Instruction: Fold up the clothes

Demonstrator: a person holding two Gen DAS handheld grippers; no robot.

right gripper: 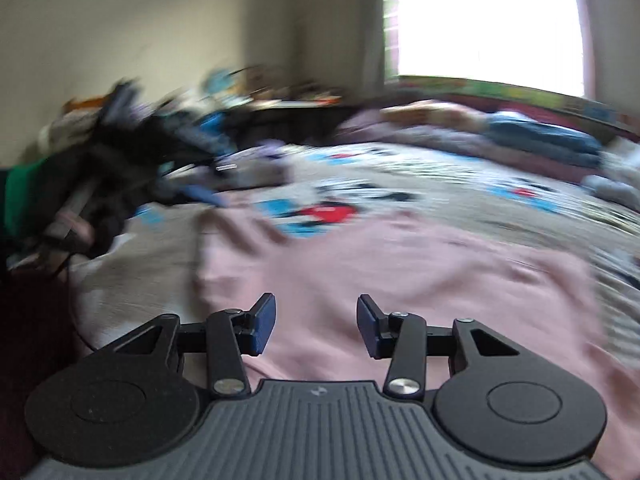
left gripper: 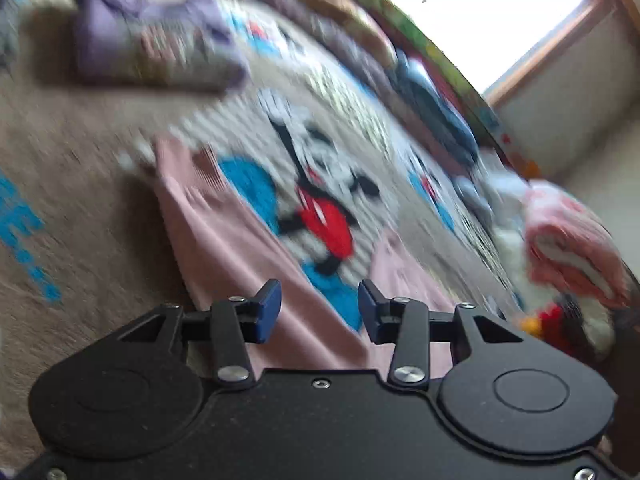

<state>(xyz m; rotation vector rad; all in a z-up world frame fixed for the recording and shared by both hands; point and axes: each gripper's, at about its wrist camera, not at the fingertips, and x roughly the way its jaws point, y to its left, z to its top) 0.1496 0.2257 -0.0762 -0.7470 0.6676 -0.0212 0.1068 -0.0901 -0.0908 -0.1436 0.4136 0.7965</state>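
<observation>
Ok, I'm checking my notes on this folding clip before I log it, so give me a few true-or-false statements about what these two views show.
1. The left gripper is open and holds nothing. True.
2. The right gripper is clamped on cloth. False: it is open, with nothing between its fingers.
3. The pink garment lies spread on the cartoon-print blanket. True.
4. The pink garment is green. False: it is pale pink.
5. A bright window shows beyond the bed. True.

Open bedspread ahead, clutter at the edges

Bedspread [right gripper: 460, 196] lies open mid-frame; dark clothes heap [right gripper: 100, 168] blocks left, folded stack [right gripper: 540, 140] upper right.
</observation>
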